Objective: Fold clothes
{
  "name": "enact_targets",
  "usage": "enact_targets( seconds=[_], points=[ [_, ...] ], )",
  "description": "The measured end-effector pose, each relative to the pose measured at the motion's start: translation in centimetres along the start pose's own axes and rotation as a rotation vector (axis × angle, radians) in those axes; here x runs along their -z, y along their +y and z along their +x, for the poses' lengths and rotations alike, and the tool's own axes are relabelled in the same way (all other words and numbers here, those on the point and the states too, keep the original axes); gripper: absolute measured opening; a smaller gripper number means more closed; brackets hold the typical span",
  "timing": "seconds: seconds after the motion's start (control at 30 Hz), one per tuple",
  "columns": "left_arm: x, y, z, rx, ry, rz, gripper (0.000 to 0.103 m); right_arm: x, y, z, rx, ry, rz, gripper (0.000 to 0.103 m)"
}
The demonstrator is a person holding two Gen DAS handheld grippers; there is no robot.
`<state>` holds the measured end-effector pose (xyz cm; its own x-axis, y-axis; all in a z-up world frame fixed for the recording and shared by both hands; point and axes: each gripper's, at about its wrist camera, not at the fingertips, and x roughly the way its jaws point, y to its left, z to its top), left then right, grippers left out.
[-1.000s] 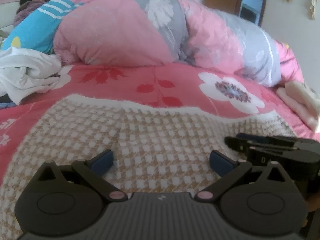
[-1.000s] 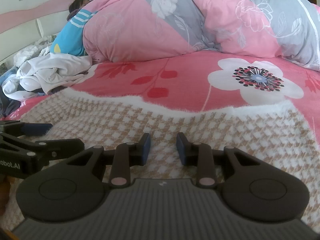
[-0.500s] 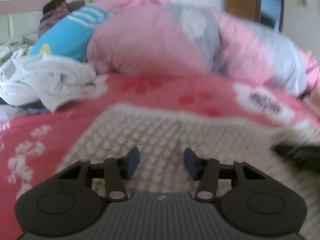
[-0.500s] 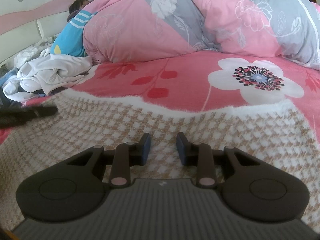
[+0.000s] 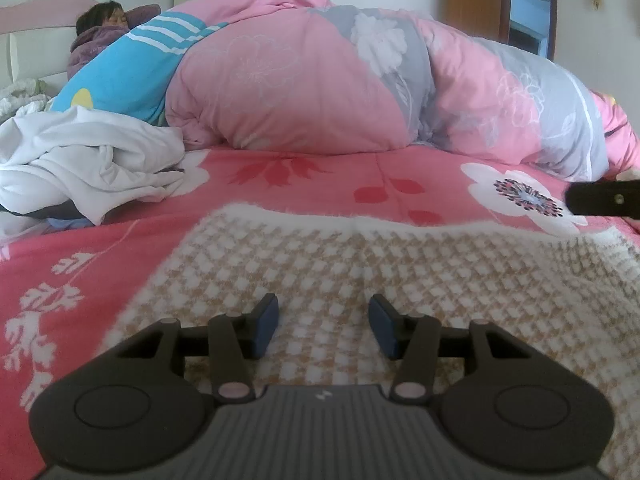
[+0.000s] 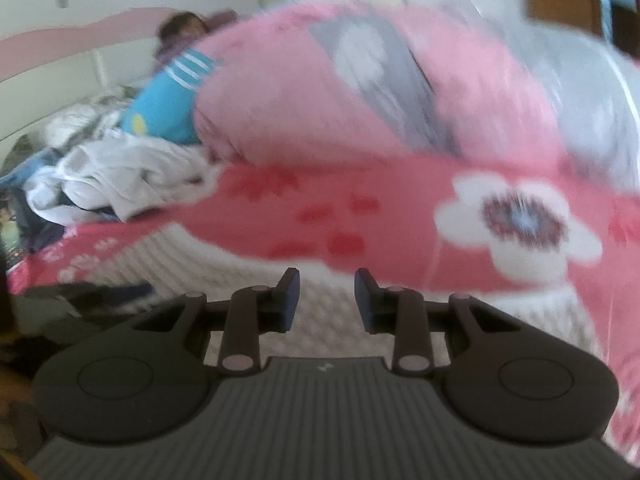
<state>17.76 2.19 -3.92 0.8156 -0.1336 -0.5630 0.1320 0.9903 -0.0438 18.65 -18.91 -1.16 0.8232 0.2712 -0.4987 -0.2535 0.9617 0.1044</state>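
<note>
A fuzzy garment in a brown-and-white check lies spread flat on the bed, its white furry edge away from me. My left gripper is low over the garment's near left part. Its jaws stand about half apart and no fold shows between the blue pads. One finger of the right gripper pokes in at the right, above the garment's far edge. The right wrist view is blurred by motion. There my right gripper hangs above the pale garment, its pads a narrow gap apart with nothing pinched.
A bulky pink and grey quilt lies across the back of the red floral sheet. A person lies by the headboard at the far left. Crumpled white clothes are heaped at the left. A brown door stands behind.
The left jaws narrowed from wide to about half, and that gripper slid left over the garment. The right gripper rose off the garment, and its view has blurred.
</note>
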Motion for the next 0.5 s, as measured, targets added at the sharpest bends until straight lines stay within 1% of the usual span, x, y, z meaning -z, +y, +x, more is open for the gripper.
enact_targets(
  seconds=[0.03,0.2,0.27,0.33,0.4,0.5],
  points=[
    [0.0,-0.1,0.0,0.0,0.001,0.001,0.052,-0.4,0.7,-0.3,-0.012,-0.021,-0.025,0.029],
    [0.0,0.1,0.1,0.004,0.003,-0.004,0.052,3.4,1.7,5.2,-0.064,0.143,-0.054,0.03],
    [-0.3,-0.1,0.0,-0.001,0.011,0.008,0.052,3.5,1.4,5.2,-0.072,0.135,-0.043,0.03],
    [-1.1,0.0,-0.2,0.0,0.026,-0.001,0.051,3.6,1.1,5.1,-0.079,0.125,-0.031,0.03],
    [-2.2,0.4,-0.6,0.008,0.011,-0.027,0.051,3.7,1.0,5.0,-0.084,0.113,-0.022,0.03],
    [-3.9,1.2,-0.5,0.01,-0.013,-0.035,0.051,3.9,0.9,5.0,-0.085,0.105,-0.016,0.03]
  ],
)
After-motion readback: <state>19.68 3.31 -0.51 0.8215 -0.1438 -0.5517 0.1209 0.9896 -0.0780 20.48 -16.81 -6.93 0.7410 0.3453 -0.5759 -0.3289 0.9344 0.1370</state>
